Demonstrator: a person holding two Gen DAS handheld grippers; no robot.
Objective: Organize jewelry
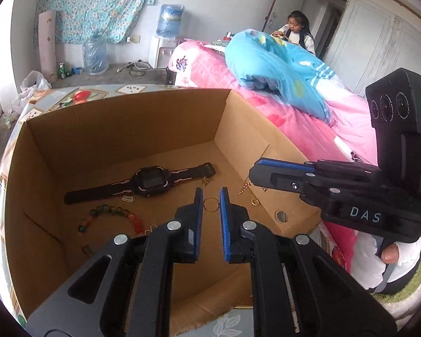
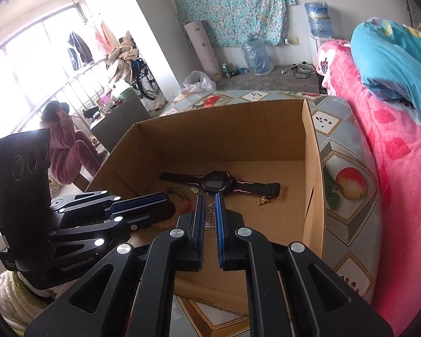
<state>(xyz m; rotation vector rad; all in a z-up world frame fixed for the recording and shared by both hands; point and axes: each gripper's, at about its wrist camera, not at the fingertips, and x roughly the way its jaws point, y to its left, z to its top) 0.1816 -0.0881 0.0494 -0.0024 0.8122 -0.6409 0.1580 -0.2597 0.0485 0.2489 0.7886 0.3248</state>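
An open cardboard box [image 1: 126,129] [image 2: 224,132] holds a black smartwatch [image 1: 148,181] [image 2: 219,181], a coloured bead bracelet [image 1: 112,213] [image 2: 182,196], a small gold ring [image 1: 255,202] and a gold butterfly charm [image 2: 262,200]. My left gripper [image 1: 211,198] [image 2: 169,207] hovers over the box floor, its pads closed on a thin gold hoop [image 1: 210,205] that spans the narrow gap. To its right, my right gripper [image 2: 210,196] [image 1: 252,174] is shut on a gold chain piece [image 2: 210,214] that dangles below the tip [image 1: 243,188].
The box stands on a table with a fruit-print cloth [image 2: 348,185]. A bed with a pink blanket [image 1: 308,129] and blue quilt [image 1: 275,64] lies right of it, a person [image 1: 297,28] seated behind. Another person [image 2: 67,151] sits by the window.
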